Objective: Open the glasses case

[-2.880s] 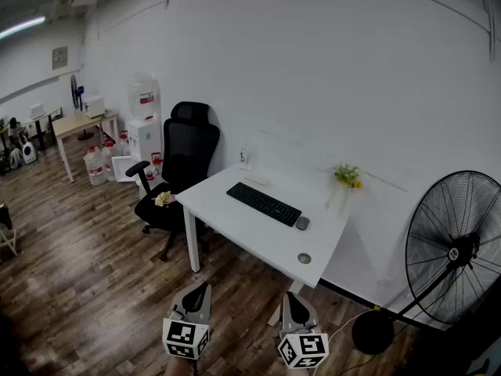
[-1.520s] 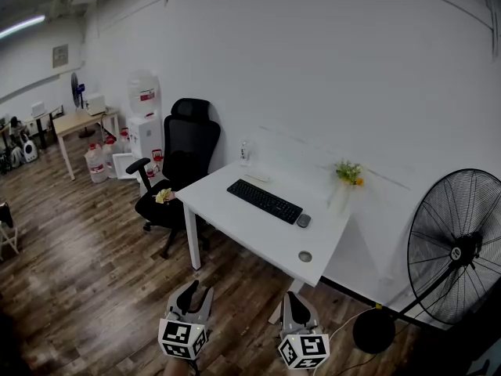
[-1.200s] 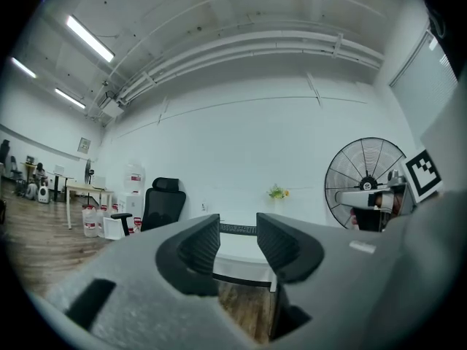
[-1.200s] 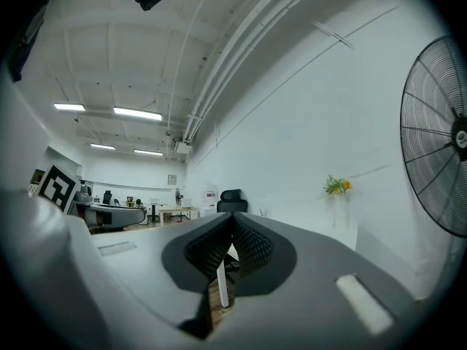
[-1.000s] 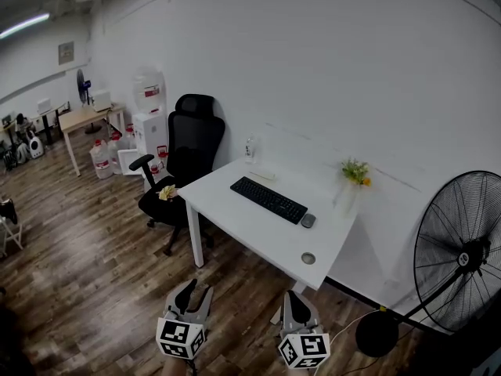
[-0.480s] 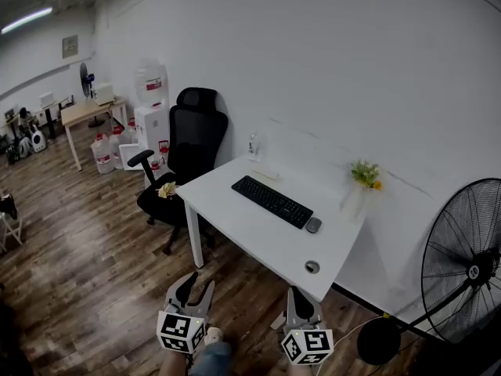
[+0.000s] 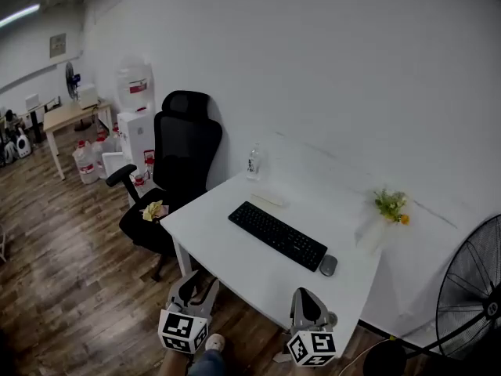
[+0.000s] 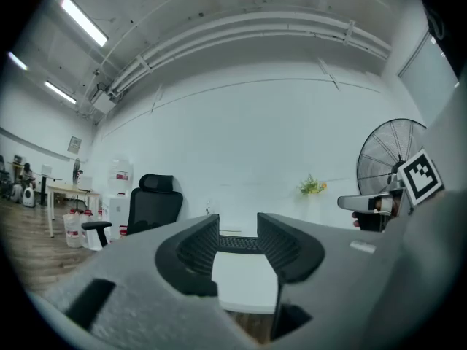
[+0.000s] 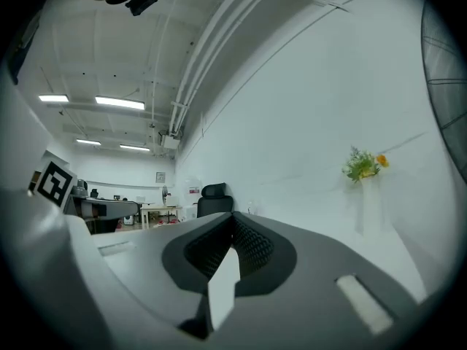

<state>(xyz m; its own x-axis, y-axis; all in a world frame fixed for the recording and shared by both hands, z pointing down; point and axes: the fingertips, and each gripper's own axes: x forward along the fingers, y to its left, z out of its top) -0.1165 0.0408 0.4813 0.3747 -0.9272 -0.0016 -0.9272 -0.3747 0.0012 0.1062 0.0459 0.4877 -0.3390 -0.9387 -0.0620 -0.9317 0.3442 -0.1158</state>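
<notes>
Glasses case - my best guess is the pale oblong (image 7: 268,199) lying flat on the white desk (image 7: 205,237). It's too small to confirm, and I can't see a seam or hinge.
It sits ahead of both tongs, roughly between their lines and well apart from either. It lies just past the far edge of the black keyboard (image 7: 277,236).
Handling, as a judgement: probably a light, stiff shell with a smooth skin, so it will skate on the desktop if pushed from one side. I'd pin the base with one tong and nip the lid lip on the long edge opposite the hinge with the other. Find the hinge side once closer.
Left gripper (image 7: 198,282): jaws spread, nothing between them, only desk showing through the gap.
Right gripper (image 7: 307,298): jaws pressed together at the tips, holding nothing.
Both are over the near desk edge, pointing level.
Further out there's a mouse (image 7: 328,265) ahead of the right tong, plus a clear bottle (image 7: 254,163) and a flower vase (image 7: 383,219) by the wall. An office chair (image 7: 178,159) stands off to the left.
</notes>
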